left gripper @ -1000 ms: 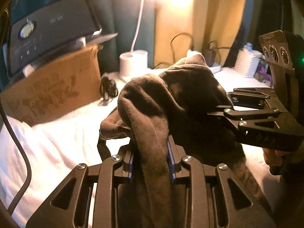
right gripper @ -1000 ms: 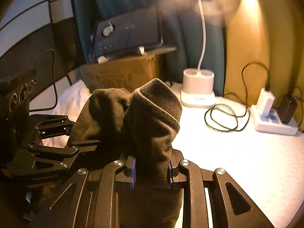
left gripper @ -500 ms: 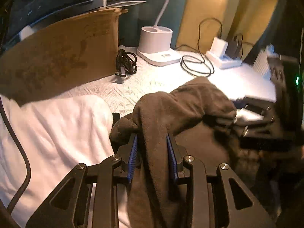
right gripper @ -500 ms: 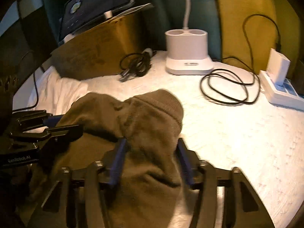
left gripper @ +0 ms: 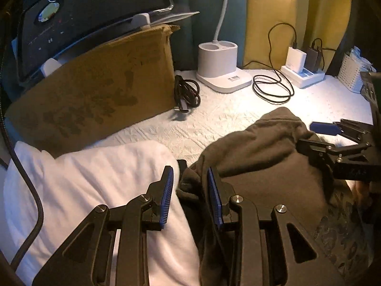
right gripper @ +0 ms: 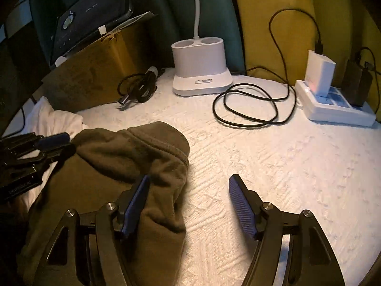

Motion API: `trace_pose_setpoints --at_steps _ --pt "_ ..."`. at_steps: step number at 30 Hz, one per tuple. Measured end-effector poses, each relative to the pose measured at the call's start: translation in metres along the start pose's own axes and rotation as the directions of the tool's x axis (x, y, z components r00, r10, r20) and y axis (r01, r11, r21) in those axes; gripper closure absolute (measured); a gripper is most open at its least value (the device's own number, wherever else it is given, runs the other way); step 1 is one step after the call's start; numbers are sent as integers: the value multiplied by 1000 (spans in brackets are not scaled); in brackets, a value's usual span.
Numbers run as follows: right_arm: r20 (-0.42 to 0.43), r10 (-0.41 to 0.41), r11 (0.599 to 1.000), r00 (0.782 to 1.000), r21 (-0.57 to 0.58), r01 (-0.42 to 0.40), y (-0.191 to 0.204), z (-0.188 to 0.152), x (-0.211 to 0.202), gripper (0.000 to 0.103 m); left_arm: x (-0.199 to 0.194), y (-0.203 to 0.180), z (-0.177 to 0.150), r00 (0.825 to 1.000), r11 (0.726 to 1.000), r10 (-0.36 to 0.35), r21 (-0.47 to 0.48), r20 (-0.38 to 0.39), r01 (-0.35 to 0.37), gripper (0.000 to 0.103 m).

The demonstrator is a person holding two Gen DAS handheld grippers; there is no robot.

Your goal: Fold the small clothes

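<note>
Both grippers have let go since a second ago. Brown garment (right gripper: 133, 157), then lifted and clamped in both, now lies on the white bedcover (right gripper: 273, 166). Right gripper (right gripper: 189, 205): jaws wide apart, garment edge over the left finger only. Left gripper (left gripper: 190, 197): jaws parted, a fold loose between them, not pinched. Reads as fold laid down and released. Count: one brown garment, one white cloth (left gripper: 83, 181) at 9 o'clock of it, two grippers.

One brown garment (right gripper: 123, 157), two tongs (left gripper: 190, 197) (right gripper: 190, 205), one lamp base (right gripper: 201, 69).
</note>
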State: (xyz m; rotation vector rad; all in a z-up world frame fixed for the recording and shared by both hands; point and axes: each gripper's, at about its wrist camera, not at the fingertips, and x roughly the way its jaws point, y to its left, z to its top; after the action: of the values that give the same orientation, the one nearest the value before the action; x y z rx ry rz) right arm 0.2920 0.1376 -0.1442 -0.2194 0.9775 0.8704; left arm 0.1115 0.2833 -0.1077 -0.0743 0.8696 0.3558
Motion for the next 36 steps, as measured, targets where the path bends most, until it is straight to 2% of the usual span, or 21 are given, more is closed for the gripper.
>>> trace_pose_setpoints --at_steps 4,8,13,16,18,21,24,29,33,36 --pt "9 -41 999 999 -6 41 1 -3 -11 32 -14 4 -1 999 999 31 -28 30 -30 72" --pt "3 -59 998 998 3 59 0 -7 -20 32 -34 10 -4 997 996 -53 -70 47 56 72" --pt "2 -70 998 998 3 70 4 -13 -31 32 -52 -9 -20 991 991 -126 -27 45 127 71" --pt "-2 -69 998 998 7 69 6 -20 -38 32 -57 -23 -34 988 988 -151 5 16 151 60" --pt "-1 -67 998 998 4 67 10 -24 -42 32 -61 -30 -44 988 988 -152 10 3 152 59" --pt "-3 -64 998 998 -5 64 15 -32 -48 32 -60 -37 -58 996 996 -88 28 -29 89 59" --pt "-10 -59 998 998 -9 59 20 -42 -54 32 -53 -36 -72 996 998 -53 18 -66 54 59" --pt "-28 -54 998 998 -30 53 29 -60 -58 32 -55 -32 -83 999 1000 5 29 -52 -4 57" --pt "-38 -58 998 998 -18 58 27 -72 -58 32 -56 -43 -86 996 992 82 97 -34 -78 56" --pt "-28 -70 998 997 -10 69 23 -78 -66 32 -59 -46 -86 994 989 110 106 -24 -106 57"
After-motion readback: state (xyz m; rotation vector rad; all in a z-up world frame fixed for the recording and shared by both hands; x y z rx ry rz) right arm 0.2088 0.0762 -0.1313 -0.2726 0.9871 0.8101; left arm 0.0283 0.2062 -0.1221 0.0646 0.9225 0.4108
